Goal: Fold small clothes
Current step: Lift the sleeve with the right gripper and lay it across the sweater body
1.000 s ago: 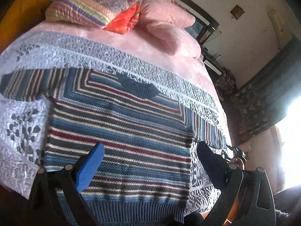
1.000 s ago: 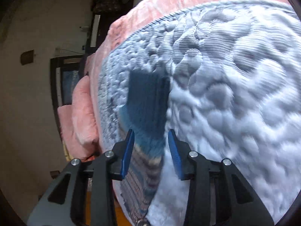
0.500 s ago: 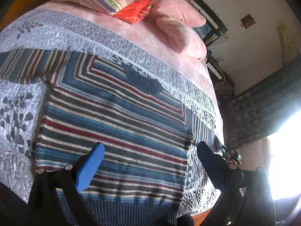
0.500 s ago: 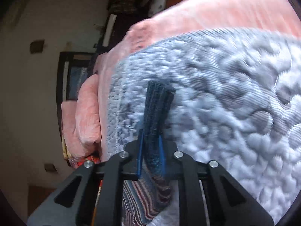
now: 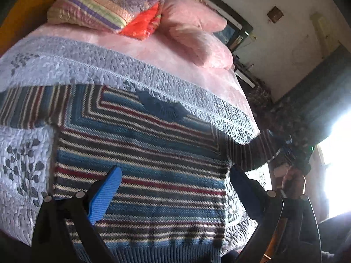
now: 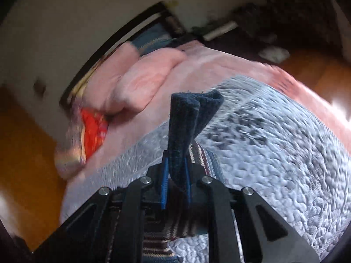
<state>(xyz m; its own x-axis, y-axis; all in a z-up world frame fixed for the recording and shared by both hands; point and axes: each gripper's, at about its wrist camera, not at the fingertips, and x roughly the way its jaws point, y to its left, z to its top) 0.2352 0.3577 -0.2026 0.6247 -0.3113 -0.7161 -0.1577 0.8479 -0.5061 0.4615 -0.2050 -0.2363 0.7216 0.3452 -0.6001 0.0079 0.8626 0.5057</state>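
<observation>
A striped knitted sweater (image 5: 142,153) in blue, red, cream and dark bands lies flat on the bed, collar toward the pillows. My left gripper (image 5: 175,188) hovers open over its lower body, holding nothing. The sweater's right sleeve (image 5: 258,151) is lifted off the bed's right edge. In the right wrist view my right gripper (image 6: 175,175) is shut on the sleeve's dark blue cuff (image 6: 188,118), which sticks up between the blue pads. The other sleeve (image 5: 28,105) lies spread to the left.
A grey quilted bedspread (image 5: 87,65) covers the pink bed (image 5: 175,52). Pink pillows (image 5: 193,30) and a striped cushion (image 5: 98,6) sit at the headboard. Wooden floor (image 6: 28,153) borders the bed, with a bright window (image 5: 337,164) at the right.
My right gripper closed on the sleeve cuff, lifted it off the quilt and swung it. The left gripper stayed open over the sweater, shifting only slightly.
</observation>
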